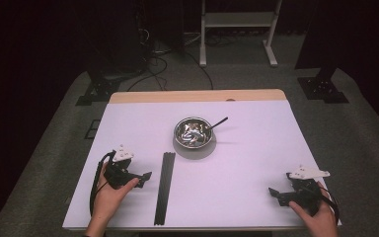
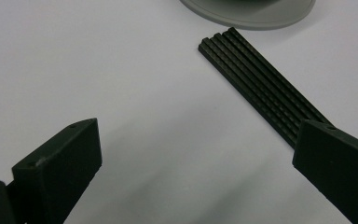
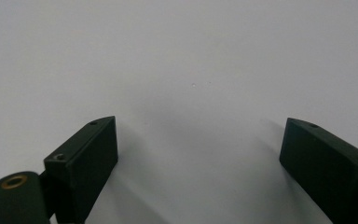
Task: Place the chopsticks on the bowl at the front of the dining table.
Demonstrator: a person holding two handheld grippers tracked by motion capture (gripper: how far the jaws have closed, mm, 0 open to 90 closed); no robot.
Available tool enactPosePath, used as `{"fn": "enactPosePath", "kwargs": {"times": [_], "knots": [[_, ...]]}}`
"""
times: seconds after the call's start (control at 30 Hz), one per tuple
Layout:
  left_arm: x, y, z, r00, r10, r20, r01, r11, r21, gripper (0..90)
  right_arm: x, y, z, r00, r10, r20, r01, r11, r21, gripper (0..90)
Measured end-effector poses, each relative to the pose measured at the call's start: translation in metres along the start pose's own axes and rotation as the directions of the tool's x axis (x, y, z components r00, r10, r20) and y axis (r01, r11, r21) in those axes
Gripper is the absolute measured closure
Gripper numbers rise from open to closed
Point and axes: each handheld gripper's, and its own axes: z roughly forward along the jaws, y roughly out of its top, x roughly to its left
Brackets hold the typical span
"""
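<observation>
A shiny metal bowl (image 1: pixel 193 132) stands at the table's middle on a grey round base (image 2: pixel 251 11), with a dark-handled utensil (image 1: pixel 218 122) leaning out of it to the right. A long black ribbed strip (image 1: pixel 164 186) lies lengthwise in front of the bowl; in the left gripper view the strip (image 2: pixel 261 88) runs toward the right jaw. My left gripper (image 1: pixel 145 177) rests near the front left, just left of the strip, open and empty. My right gripper (image 1: pixel 275 193) sits at the front right, open over bare white surface (image 3: pixel 191 70). In their own views the left gripper (image 2: pixel 196 158) and right gripper (image 3: pixel 200 154) show wide gaps.
The white table top (image 1: pixel 256 158) ends in a wooden edge (image 1: pixel 197 96) at the back. Beyond it are a white frame stand (image 1: pixel 237 29), floor cables (image 1: pixel 158 59) and dark stand bases (image 1: pixel 321 89) on grey carpet.
</observation>
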Motion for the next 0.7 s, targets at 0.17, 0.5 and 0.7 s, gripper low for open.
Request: {"fn": "enactPosePath", "kwargs": {"times": [0.17,0.5,0.7], "knots": [[-0.001,0.005,0.002,1.0,0.007,0.002,-0.007,1.0,0.001,0.0,0.0,0.0,0.0,1.0,0.001,0.0,-0.001,1.0,0.0,10.0],[-0.001,0.017,0.01,0.9999,0.01,0.002,-0.01,0.9999,0.006,0.1,0.0,0.0,0.0,1.0,0.0,0.0,0.0,1.0,0.0,10.0],[-0.002,0.023,0.015,0.9998,0.015,0.011,-0.015,0.9999,0.003,0.1,0.0,0.0,0.0,1.0,0.0,0.0,0.0,1.0,0.0,10.0]]}}
